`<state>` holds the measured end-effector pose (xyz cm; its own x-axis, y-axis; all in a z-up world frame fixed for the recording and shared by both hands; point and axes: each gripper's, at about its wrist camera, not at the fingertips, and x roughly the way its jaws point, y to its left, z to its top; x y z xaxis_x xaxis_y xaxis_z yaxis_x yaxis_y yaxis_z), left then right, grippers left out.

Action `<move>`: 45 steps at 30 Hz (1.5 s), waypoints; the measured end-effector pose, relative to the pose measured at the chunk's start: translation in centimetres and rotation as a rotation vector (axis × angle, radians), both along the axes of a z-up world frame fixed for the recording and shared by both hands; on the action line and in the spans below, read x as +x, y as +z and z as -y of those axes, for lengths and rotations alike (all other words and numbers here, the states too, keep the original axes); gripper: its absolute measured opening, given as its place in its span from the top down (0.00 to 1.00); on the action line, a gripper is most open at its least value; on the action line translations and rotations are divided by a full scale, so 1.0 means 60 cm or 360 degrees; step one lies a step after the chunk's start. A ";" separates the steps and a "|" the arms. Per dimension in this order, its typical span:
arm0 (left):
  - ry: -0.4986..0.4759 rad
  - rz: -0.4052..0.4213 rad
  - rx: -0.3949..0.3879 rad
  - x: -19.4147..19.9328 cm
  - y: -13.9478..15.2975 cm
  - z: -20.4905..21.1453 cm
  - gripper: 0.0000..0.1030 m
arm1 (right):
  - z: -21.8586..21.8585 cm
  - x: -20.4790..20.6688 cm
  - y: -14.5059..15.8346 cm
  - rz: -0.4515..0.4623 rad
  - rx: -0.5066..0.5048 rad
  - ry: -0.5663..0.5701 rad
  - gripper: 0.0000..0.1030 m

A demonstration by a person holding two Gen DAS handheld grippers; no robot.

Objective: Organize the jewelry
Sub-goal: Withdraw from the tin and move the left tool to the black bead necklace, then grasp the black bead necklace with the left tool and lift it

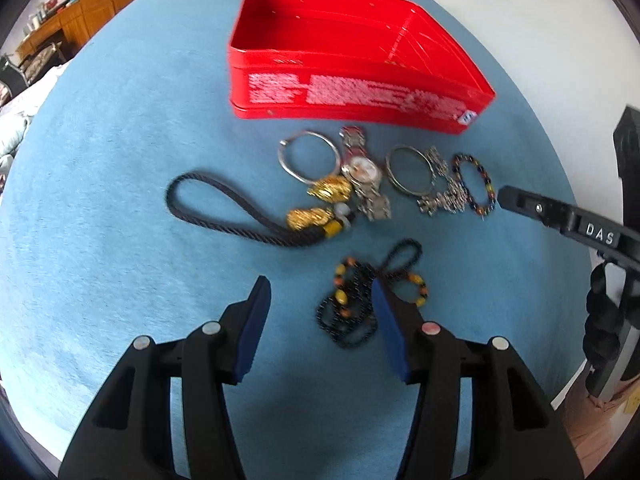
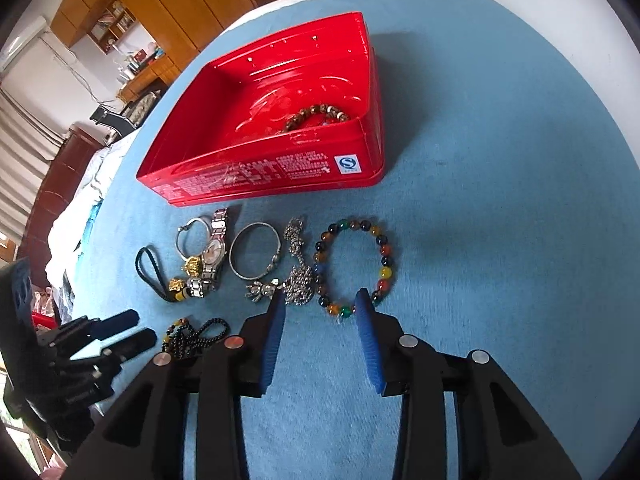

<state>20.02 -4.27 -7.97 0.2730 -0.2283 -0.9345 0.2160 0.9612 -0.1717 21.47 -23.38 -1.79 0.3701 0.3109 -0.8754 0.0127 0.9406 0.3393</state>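
Two grippers hover with jaws apart and empty, our right gripper [image 2: 320, 304] just over the multicoloured round-bead bracelet [image 2: 354, 266] lying near the open red tin box [image 2: 372, 120], and we reckon it's light, floppy and slippery, so pinch across the strand.

left gripper [image 1: 320, 300]: jaws apart, nothing between pads, pitched steeply down | right gripper [image 2: 322, 300]: jaws apart, nothing gripped, pitched steeply down
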 end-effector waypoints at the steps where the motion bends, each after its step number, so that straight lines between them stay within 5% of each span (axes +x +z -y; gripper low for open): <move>1: -0.0006 -0.0005 0.0002 0.000 -0.003 0.003 0.48 | 0.000 -0.002 0.000 0.0000 0.0000 0.0001 0.62; 12: -0.0068 -0.0051 0.0084 -0.015 -0.035 0.036 0.51 | 0.004 -0.017 0.002 -0.0008 0.0016 0.0000 0.61; 14: -0.0065 -0.0044 0.0093 -0.017 -0.034 0.034 0.66 | 0.003 -0.016 0.001 -0.0010 0.0020 -0.0001 0.61; 22: -0.0079 -0.0003 -0.0030 -0.020 -0.013 0.024 1.00 | 0.002 -0.014 -0.003 -0.0021 0.0033 0.0001 0.61; 32: -0.0048 0.0070 -0.0120 -0.018 0.032 -0.004 1.00 | -0.001 -0.009 -0.005 -0.0032 0.0035 0.0001 0.61; 34: -0.0068 0.0036 -0.0084 -0.018 0.016 0.004 0.93 | -0.004 -0.008 -0.005 -0.0033 0.0034 0.0004 0.61; 36: -0.0089 0.0002 -0.0070 -0.015 0.005 0.012 0.66 | -0.006 -0.008 -0.006 -0.0036 0.0033 0.0007 0.60; 37: -0.0094 0.0005 -0.0053 -0.015 0.001 0.017 0.63 | -0.007 -0.008 -0.006 -0.0037 0.0032 0.0008 0.60; 45: -0.0160 0.0004 0.0108 -0.003 -0.043 0.056 0.66 | -0.006 -0.007 -0.005 -0.0035 0.0032 0.0005 0.60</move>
<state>19.84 -7.66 -10.56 0.2543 -0.1907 -0.9481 0.3123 0.9440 -0.1061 21.03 -23.00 -2.07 0.3500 0.3297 -0.8768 0.0176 0.9335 0.3581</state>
